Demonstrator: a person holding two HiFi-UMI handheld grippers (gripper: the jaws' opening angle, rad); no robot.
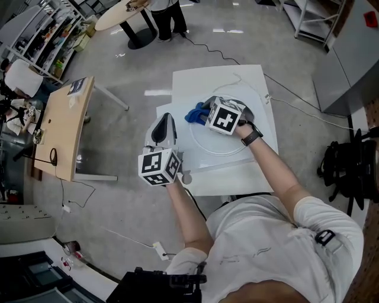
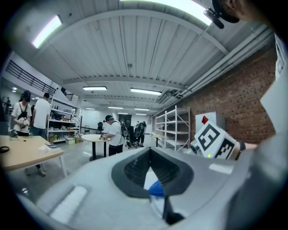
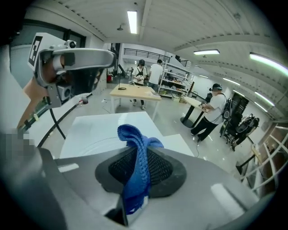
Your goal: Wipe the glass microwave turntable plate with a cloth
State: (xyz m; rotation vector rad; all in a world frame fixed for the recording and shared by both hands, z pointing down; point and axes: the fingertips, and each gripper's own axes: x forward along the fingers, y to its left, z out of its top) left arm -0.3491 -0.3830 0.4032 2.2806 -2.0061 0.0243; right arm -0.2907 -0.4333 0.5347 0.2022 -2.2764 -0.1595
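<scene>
The glass turntable plate [image 1: 208, 151] lies flat on a white table [image 1: 237, 80]. In the right gripper view the glass plate [image 3: 90, 143] shows as faint arcs on the white table [image 3: 96, 123]. My right gripper [image 1: 204, 113] hovers over the plate's far left rim, shut on a blue cloth [image 1: 193, 112]. The blue cloth [image 3: 135, 148] bunches up out of the right gripper [image 3: 139, 155]. My left gripper [image 1: 164, 122] is shut on nothing above the table's left edge, apart from the plate. The left gripper [image 2: 150, 155] points level, with the cloth [image 2: 156, 189] showing beyond it.
A wooden desk [image 1: 62, 127] stands left of the white table, a round table [image 1: 121, 15] farther off. A cable [image 1: 219, 53] runs over the floor behind. A black bag [image 1: 343, 171] sits at the right. People [image 3: 211, 112] stand by shelves in the background.
</scene>
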